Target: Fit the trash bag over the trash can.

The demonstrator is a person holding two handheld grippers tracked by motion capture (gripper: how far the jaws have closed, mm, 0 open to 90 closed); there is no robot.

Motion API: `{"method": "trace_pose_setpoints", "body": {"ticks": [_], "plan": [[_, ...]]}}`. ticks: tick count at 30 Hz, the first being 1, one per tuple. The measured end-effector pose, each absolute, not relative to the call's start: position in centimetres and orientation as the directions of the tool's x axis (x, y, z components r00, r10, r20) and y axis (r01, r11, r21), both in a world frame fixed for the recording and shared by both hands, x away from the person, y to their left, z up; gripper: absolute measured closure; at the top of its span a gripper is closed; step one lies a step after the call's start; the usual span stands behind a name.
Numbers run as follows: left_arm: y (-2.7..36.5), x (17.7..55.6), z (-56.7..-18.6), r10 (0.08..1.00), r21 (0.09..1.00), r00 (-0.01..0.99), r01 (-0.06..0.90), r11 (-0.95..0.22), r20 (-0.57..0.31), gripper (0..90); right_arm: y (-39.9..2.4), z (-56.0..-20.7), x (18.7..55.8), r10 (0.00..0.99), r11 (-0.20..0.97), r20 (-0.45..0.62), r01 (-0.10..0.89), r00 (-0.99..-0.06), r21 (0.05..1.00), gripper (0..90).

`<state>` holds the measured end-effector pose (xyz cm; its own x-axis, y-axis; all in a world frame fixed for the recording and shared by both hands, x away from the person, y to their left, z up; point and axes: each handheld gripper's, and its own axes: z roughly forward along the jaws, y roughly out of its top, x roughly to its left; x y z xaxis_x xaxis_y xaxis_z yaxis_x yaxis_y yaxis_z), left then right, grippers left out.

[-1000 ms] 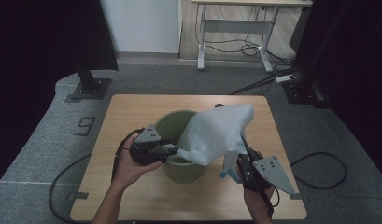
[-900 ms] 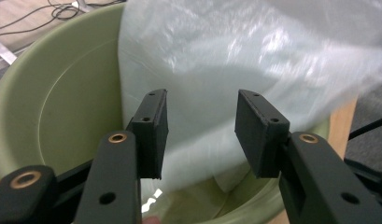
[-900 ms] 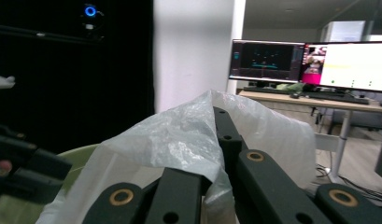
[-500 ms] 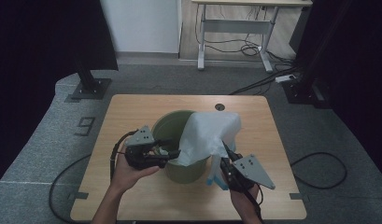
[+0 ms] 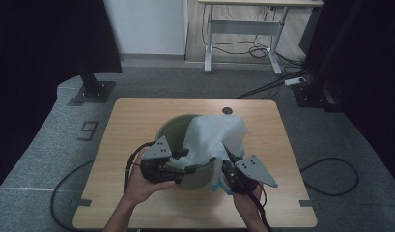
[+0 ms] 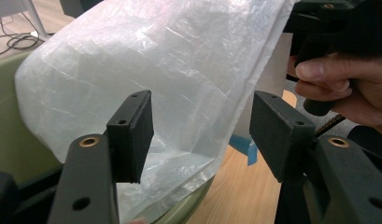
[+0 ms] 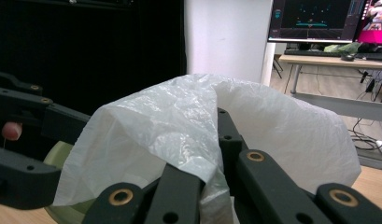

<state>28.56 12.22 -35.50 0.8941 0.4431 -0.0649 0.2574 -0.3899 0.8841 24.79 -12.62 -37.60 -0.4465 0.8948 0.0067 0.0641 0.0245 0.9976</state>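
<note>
The room was dim, dark curtains on both sides, grey carpet with a pale figure 9 [image 5: 89,130] marked left of the wooden table [image 5: 137,116]. On the table stood a green bucket [image 5: 167,130], most of its mouth and far wall hidden under a white plastic bag [image 5: 217,135] draped over its right side; what lay inside could not be made out. The person's left hand [image 5: 144,181] came in from the bottom edge, forearm cut off by the frame, and held the left gripper [image 5: 185,162] level against the bucket's near rim. Its jaws had just been opening and stood apart, the bag's fold between them but unpressed. The right gripper [image 5: 224,157] angled up toward the bag, jaws clamped tight on a bunched edge of it. A blue scrap [image 6: 244,147] beneath the bag was too hidden to identify.
</note>
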Motion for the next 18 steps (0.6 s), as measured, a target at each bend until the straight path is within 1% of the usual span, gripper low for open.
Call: {"method": "trace_pose_setpoints", "body": {"ticks": [3,7,9,12,13,18], "plan": [[12.0,28.5,-35.8,0.446,0.886,0.893,0.256,-0.386,-0.063,39.6,-12.7,-37.7,24.9,0.895,0.019,0.014,0.070,-0.445,0.997,88.5],[11.1,28.6,-36.1,0.498,0.877,0.867,0.266,-0.399,-0.036,40.7,-12.6,-37.7,24.8,0.894,0.013,0.019,0.068,-0.447,0.998,88.5],[10.7,28.7,-36.3,0.504,0.875,0.863,0.268,-0.403,-0.032,42.6,-12.6,-37.7,24.6,0.891,0.016,0.015,0.065,-0.453,0.998,88.4],[10.3,28.8,-36.5,0.520,0.874,0.854,0.272,-0.403,-0.026,50.5,-12.6,-37.9,24.4,0.888,0.027,0.002,0.057,-0.460,0.998,88.1],[10.3,28.9,-36.5,0.524,0.874,0.851,0.277,-0.399,-0.030,55.0,-12.7,-38.0,24.3,0.886,0.028,0.001,0.057,-0.463,0.998,87.9],[10.5,29.4,-36.8,0.515,0.872,0.854,0.303,-0.384,-0.070,70.9,-13.1,-38.2,24.2,0.876,0.023,0.008,0.059,-0.482,0.998,85.7]]}}
